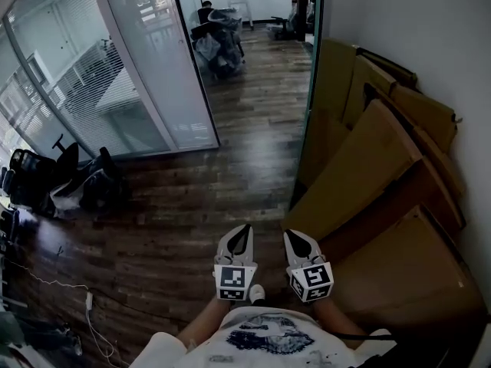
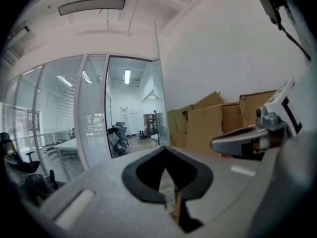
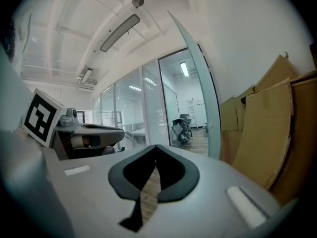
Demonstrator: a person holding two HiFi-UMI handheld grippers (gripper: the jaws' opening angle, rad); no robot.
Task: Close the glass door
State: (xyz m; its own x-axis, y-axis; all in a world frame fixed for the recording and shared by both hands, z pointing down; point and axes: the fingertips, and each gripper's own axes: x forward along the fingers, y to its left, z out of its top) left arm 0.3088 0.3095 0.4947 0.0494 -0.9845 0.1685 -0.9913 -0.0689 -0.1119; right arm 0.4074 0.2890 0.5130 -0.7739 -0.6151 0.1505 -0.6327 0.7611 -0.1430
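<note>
Two grippers are showing at the bottom middle of the head view: the left gripper (image 1: 242, 230) and, just beside it on the right, the right gripper (image 1: 294, 236). Both are pointing toward the top of the frame. The fingers of each one are pressing together at the tips, and nothing is sitting between them.

One glass door (image 1: 310, 90) is standing right of the centre, above the right gripper and well apart from both grippers. It is standing upright, so its long axis is going from floor to ceiling. It is seen almost edge-on, as a thin dark line running from the top edge down to the middle of the frame. The door is standing open.

Several cardboard sheets (image 1: 368, 167) are leaning at the right; I cannot count them exactly.

At the lower left one white cable (image 1: 88, 301) is lying on the dark wooden floor (image 1: 230, 182). Black chairs (image 1: 46, 175) are standing at the left edge. A glass wall (image 1: 115, 67) with blinds is filling the upper left. A white wall (image 1: 414, 29) is rising behind the cardboard at the upper right.
</note>
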